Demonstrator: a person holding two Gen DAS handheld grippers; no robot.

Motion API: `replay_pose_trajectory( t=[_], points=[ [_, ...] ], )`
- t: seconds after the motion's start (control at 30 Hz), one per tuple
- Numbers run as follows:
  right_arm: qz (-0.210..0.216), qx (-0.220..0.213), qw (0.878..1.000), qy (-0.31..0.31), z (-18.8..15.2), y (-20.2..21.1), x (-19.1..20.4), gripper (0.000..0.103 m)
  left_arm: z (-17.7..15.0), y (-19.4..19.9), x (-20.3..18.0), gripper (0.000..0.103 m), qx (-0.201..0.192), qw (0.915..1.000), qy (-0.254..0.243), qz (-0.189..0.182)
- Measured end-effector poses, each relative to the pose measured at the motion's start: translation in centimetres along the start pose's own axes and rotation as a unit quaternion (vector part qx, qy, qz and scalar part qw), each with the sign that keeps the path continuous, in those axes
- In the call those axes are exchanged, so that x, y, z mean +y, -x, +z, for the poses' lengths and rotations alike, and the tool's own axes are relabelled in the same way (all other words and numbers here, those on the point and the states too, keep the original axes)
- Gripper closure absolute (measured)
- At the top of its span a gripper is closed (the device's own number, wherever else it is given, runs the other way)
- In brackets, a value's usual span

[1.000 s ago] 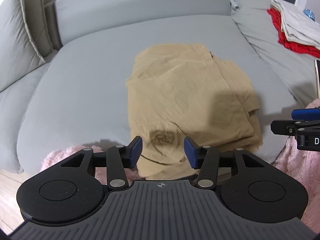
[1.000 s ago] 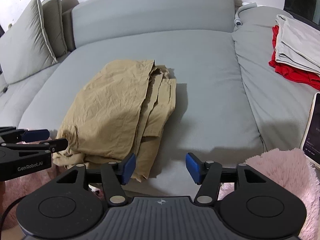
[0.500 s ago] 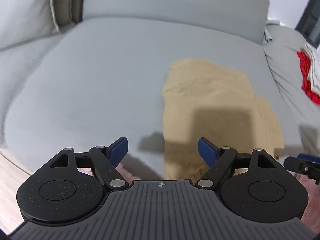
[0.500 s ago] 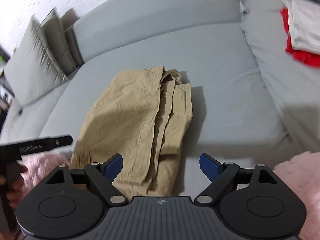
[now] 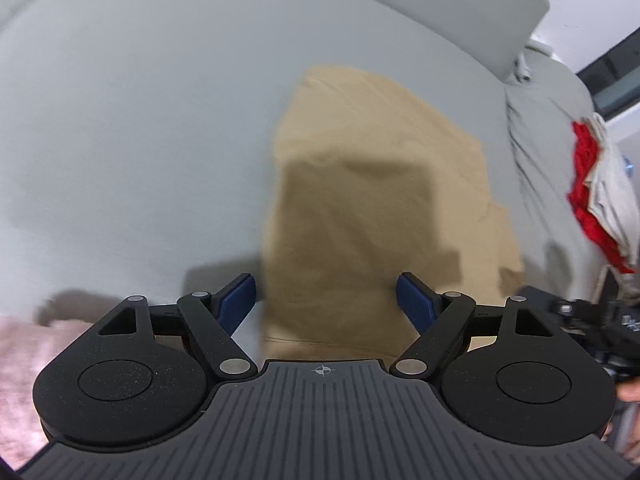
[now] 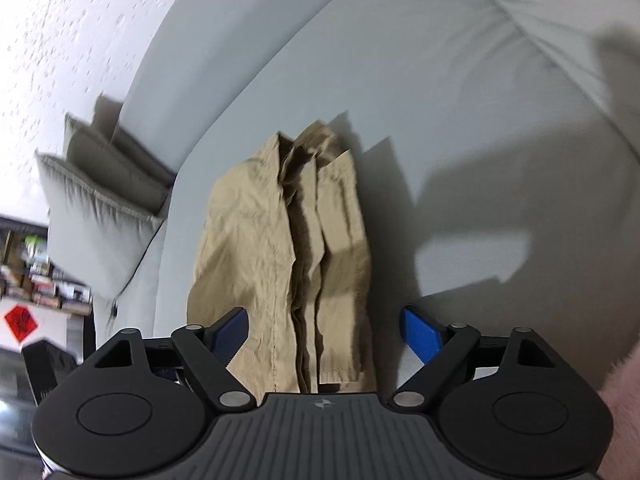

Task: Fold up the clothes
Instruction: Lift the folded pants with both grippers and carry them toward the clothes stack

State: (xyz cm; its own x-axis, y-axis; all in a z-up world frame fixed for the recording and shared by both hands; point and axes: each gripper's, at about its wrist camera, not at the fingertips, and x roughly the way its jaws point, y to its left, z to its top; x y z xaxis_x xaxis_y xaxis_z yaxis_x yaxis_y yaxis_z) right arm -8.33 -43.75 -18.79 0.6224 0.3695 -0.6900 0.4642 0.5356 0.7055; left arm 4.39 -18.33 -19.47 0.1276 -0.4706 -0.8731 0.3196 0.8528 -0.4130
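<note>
I see the left gripper (image 5: 326, 294) spread wide, nothing pinched; the folded tan garment (image 5: 384, 216) lies on the grey sofa seat (image 5: 132, 140) just ahead of it, near edge between the blue pads (image 5: 416, 300). Right gripper (image 6: 324, 330) jaws are closing but clear of the cloth, which sits between and ahead of them, stacked edges facing me. Left view is blurred, so contact is hard to call. Red and pale clothes (image 5: 600, 192) piled far right of the left claw. Cushions (image 6: 100, 216) upper left of the right claw.
</note>
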Motion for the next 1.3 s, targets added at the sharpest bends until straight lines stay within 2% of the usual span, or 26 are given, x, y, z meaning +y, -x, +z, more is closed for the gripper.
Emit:
replay_pose_trajectory(
  t=[0.1, 0.13, 0.17, 0.2, 0.27, 0.3, 0.33, 0.37, 0.4, 0.43, 0.5, 0.6, 0.67, 0.7, 0.77, 0.9, 1.0, 1.1, 1.2, 1.3],
  points=[
    [0.024, 0.011, 1.000, 0.000, 0.3, -1.1, -0.2, 0.029, 0.2, -0.8, -0.1, 0.015, 0.003, 0.9999, -0.006, -0.016],
    [0.028, 0.012, 1.000, -0.001, 0.4, -1.3, -0.2, 0.039, 0.1, -0.8, -0.3, 0.015, 0.000, 0.9998, -0.010, -0.016],
    [0.024, 0.012, 1.000, 0.000, 0.4, -1.4, -0.2, 0.056, 0.1, -0.7, -0.4, 0.018, -0.002, 0.9998, -0.015, -0.016],
    [0.020, 0.012, 1.000, 0.001, 0.4, -1.6, -0.1, 0.066, 0.1, -0.7, -0.5, 0.026, -0.004, 0.9997, -0.018, -0.015],
    [-0.001, 0.009, 1.000, 0.021, 0.2, -1.5, 0.6, 0.078, -0.2, 0.1, -1.6, 0.037, -0.019, 0.9989, -0.042, 0.000],
    [-0.012, 0.005, 0.999, 0.046, -0.2, -1.4, 1.5, 0.080, -0.3, 0.5, -2.3, 0.045, -0.026, 0.9980, -0.057, 0.011],
    [-0.044, -0.002, 0.994, 0.100, -0.8, -1.1, 3.5, 0.082, -0.6, 1.0, -3.5, 0.051, -0.037, 0.9954, -0.082, 0.032],
    [-0.059, -0.005, 0.991, 0.122, -1.1, -1.1, 4.2, 0.084, -0.7, 1.4, -4.7, 0.055, -0.046, 0.9924, -0.103, 0.050],
    [-0.072, -0.007, 0.987, 0.141, -1.4, -1.1, 4.9, 0.084, -0.8, 1.7, -5.5, 0.059, -0.052, 0.9901, -0.115, 0.061],
    [-0.102, -0.016, 0.976, 0.190, -2.1, -0.7, 7.0, 0.086, -1.1, 2.0, -6.7, 0.062, -0.058, 0.9867, -0.130, 0.077],
    [-0.121, -0.026, 0.967, 0.222, -2.6, -0.2, 8.2, 0.086, -1.8, 2.9, -9.7, 0.063, -0.073, 0.9770, -0.164, 0.115],
    [-0.154, -0.066, 0.948, 0.270, -3.0, 2.9, 9.8, 0.086, -2.3, 4.1, -13.2, 0.063, -0.086, 0.9691, -0.191, 0.131],
    [-0.155, -0.078, 0.948, 0.268, -2.6, 4.5, 9.2, 0.086, -2.2, 4.4, -15.2, 0.063, -0.089, 0.9664, -0.202, 0.132],
    [-0.158, -0.092, 0.948, 0.259, -1.7, 6.6, 8.4, 0.086, -2.0, 4.5, -16.6, 0.063, -0.090, 0.9649, -0.209, 0.130],
    [-0.164, -0.104, 0.947, 0.255, -0.9, 8.2, 7.8, 0.086, -1.5, 4.1, -21.0, 0.063, -0.093, 0.9600, -0.234, 0.121],
    [-0.201, -0.146, 0.937, 0.247, 2.5, 13.1, 5.7, 0.086, -0.6, 2.7, -29.3, 0.062, -0.111, 0.9451, -0.291, 0.099],
    [-0.244, -0.191, 0.921, 0.238, 7.1, 18.7, 3.3, 0.086, 0.6, 1.7, -34.7, 0.062, -0.122, 0.9383, -0.316, 0.071],
    [-0.274, -0.216, 0.907, 0.236, 10.3, 22.0, 1.7, 0.086, 2.9, 0.3, -40.3, 0.062, -0.124, 0.9372, -0.325, 0.026],
    [-0.307, -0.233, 0.895, 0.225, 14.7, 25.3, -0.6, 0.086, 6.1, -2.4, -46.3, 0.062, -0.101, 0.9458, -0.308, -0.026],
    [-0.336, -0.241, 0.888, 0.203, 19.4, 27.9, -3.3, 0.086, 7.5, -4.5, -49.8, 0.062, -0.094, 0.9465, -0.306, -0.043]
  ],
)
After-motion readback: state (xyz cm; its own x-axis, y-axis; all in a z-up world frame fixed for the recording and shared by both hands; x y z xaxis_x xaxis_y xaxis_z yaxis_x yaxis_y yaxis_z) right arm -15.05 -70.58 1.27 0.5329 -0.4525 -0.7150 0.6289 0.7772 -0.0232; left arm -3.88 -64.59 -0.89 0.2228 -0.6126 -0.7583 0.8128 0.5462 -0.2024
